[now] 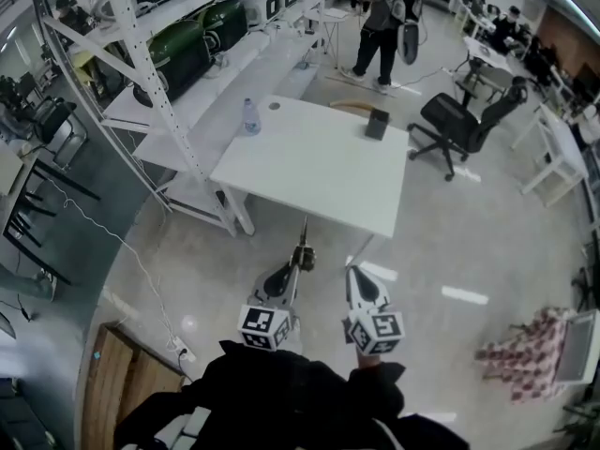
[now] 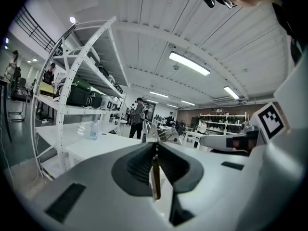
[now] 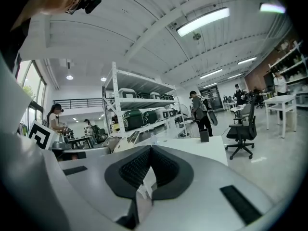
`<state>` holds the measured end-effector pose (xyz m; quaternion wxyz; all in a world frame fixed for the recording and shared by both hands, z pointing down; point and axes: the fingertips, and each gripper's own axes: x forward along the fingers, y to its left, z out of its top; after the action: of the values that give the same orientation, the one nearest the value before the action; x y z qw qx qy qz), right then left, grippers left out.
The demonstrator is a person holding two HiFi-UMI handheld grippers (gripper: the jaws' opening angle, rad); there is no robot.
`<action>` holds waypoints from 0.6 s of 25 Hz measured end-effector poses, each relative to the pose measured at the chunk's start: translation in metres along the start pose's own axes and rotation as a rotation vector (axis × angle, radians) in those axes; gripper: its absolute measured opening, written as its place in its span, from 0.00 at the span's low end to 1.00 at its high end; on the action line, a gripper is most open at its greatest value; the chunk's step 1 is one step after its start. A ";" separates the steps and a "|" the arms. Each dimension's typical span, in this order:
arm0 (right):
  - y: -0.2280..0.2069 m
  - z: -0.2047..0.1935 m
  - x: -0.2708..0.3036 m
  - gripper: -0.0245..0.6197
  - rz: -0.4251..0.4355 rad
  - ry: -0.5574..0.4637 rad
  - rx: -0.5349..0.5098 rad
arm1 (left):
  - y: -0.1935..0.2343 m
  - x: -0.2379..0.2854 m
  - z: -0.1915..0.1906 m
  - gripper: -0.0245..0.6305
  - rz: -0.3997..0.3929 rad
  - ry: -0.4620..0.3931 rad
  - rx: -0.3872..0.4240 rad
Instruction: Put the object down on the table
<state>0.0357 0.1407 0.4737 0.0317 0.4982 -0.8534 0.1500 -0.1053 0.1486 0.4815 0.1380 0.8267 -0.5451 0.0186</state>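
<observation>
My left gripper (image 1: 298,262) is shut on a slim object (image 1: 306,249) with a thin brownish shaft and a metal end. It hangs above the floor, just short of the near edge of the white table (image 1: 319,172). In the left gripper view the shaft (image 2: 155,176) is pinched edge-on between the black pads, and the metal end sticks out past the left gripper (image 2: 155,146). My right gripper (image 1: 353,272) hovers beside the left one at the same height. Its jaws meet at the tips in the right gripper view, with the right gripper (image 3: 150,148) holding nothing.
On the table stand a water bottle (image 1: 250,117) at the far left and a small black box (image 1: 377,123) at the far right. A white shelf rack (image 1: 159,111) runs along the left. A black office chair (image 1: 466,120) and a standing person (image 1: 380,26) are beyond the table.
</observation>
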 end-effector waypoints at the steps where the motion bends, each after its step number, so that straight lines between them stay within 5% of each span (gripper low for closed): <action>1: -0.002 0.004 0.014 0.04 -0.004 0.001 0.002 | 0.009 0.010 0.005 0.08 -0.004 0.003 0.004; 15: -0.017 0.030 0.122 0.04 -0.059 0.042 -0.009 | 0.081 0.093 0.025 0.08 -0.044 0.044 -0.008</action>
<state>-0.0084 0.0218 0.4740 0.0559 0.5196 -0.8383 0.1557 -0.1445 0.0293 0.4909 0.1538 0.8374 -0.5236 0.0315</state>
